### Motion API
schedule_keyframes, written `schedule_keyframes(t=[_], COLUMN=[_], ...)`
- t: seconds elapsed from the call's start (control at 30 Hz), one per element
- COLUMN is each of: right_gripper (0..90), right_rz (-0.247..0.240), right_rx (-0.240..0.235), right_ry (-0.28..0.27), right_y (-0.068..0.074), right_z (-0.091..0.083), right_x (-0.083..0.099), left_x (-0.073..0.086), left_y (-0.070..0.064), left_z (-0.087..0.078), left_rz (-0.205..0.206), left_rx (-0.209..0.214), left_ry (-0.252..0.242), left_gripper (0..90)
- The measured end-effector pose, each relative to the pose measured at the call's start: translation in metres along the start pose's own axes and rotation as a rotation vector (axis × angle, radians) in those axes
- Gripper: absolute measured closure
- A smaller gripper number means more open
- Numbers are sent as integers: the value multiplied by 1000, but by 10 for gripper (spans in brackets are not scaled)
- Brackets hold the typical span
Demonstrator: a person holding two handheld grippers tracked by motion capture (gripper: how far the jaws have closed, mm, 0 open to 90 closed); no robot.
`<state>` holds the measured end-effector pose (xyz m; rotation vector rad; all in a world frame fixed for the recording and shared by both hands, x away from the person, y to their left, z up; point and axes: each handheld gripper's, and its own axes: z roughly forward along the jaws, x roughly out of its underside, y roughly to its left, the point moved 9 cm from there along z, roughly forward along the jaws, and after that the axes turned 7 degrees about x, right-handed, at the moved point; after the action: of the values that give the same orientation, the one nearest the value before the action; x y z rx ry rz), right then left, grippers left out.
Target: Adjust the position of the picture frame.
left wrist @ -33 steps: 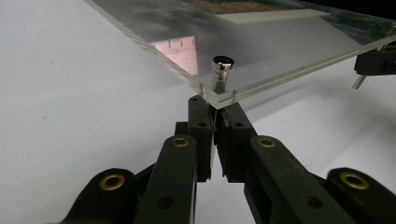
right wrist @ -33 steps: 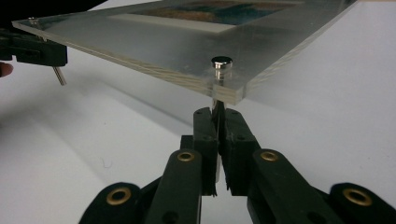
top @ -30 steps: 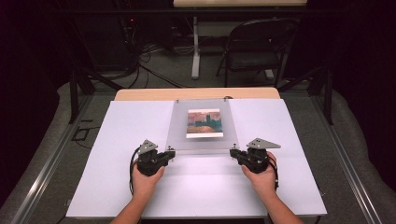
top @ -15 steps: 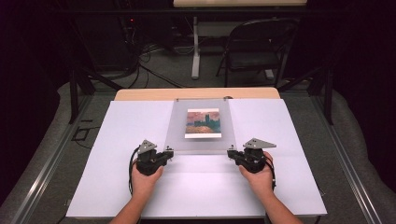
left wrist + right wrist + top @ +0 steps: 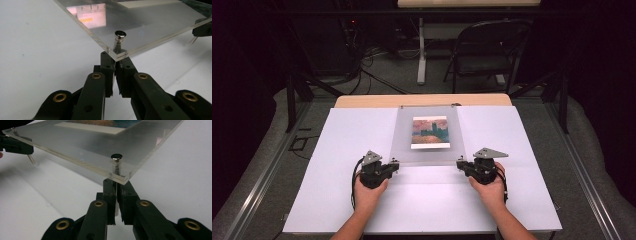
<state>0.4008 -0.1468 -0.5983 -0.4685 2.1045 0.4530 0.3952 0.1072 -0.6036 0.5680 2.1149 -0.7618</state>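
A clear acrylic frame with a small landscape picture in it lies mid-table, its near edge raised off the white sheet. My left gripper is at the near left corner. In the left gripper view the gripper is shut on the metal corner pin below the plate. My right gripper is at the near right corner. In the right gripper view the gripper is shut on that corner's pin, whose shaft shows between the jaws.
A white sheet covers the table, with a wooden strip along the far edge. Beyond it stand a folding chair and a table leg, with cables on the dark floor.
The right gripper has shifted slightly left along the frame's near edge. The left gripper and the frame have barely moved.
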Motion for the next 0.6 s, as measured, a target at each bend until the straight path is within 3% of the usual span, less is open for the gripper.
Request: schedule_keyframes(t=[0.23,0.6], right_gripper=[846,845], right_rz=[0,-8], right_rx=[-2,-1], right_ry=[43,46], right_y=[-1,-1], right_z=[3,5], right_x=[7,10], left_x=[7,7], left_y=[2,2], left_z=[3,4], left_rz=[-5,-20], left_rx=[-4,2], left_ry=[38,26], left_gripper=[841,833])
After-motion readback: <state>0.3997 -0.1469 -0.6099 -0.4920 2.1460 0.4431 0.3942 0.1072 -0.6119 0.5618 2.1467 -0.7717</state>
